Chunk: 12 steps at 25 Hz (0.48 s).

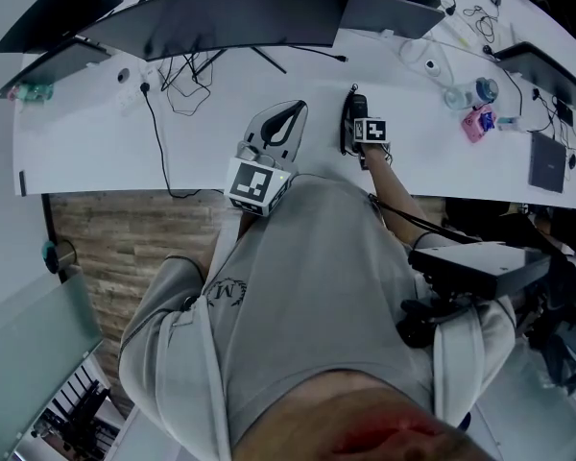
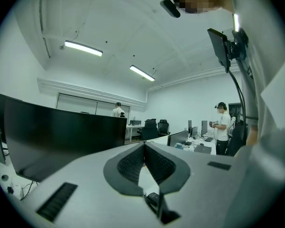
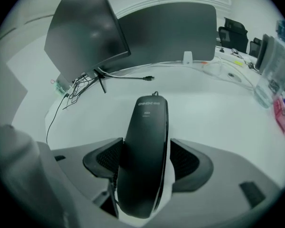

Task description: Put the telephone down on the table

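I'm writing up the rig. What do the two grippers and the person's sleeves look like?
Each gripper is a pale grey shell with a dark V-shaped mouth lined by ribbed black pads: left gripper, right gripper. Each carries a white cube printed with black square markers. A thin coiled cable shows inside the left one's mouth. The person wears a grey short-sleeved T-shirt.
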### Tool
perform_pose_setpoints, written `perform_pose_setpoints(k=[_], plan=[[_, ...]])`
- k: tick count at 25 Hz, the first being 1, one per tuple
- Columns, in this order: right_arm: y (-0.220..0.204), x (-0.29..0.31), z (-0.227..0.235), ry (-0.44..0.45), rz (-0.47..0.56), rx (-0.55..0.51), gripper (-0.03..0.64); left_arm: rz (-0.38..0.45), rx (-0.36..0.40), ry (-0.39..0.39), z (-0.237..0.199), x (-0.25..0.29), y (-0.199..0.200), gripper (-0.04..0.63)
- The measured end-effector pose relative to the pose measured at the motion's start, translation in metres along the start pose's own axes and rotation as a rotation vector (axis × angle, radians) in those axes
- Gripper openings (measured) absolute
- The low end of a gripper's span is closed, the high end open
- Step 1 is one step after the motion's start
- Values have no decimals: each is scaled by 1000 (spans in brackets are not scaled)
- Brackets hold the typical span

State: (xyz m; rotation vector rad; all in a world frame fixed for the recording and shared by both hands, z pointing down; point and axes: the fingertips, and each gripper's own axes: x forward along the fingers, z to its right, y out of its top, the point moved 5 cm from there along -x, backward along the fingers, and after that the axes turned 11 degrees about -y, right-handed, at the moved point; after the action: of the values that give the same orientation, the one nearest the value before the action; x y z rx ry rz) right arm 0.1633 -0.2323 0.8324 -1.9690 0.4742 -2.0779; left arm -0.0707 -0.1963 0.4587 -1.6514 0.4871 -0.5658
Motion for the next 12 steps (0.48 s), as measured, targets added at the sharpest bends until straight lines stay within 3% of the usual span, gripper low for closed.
perform_pose_setpoints(k=[6,12], plan=[[40,-36,-6,66,126,-60,298,1,1,-2,-2,-1,-3,11],[105,-109,-22,102,335,-123,298,12,22,15,-13,-6,-3,11]])
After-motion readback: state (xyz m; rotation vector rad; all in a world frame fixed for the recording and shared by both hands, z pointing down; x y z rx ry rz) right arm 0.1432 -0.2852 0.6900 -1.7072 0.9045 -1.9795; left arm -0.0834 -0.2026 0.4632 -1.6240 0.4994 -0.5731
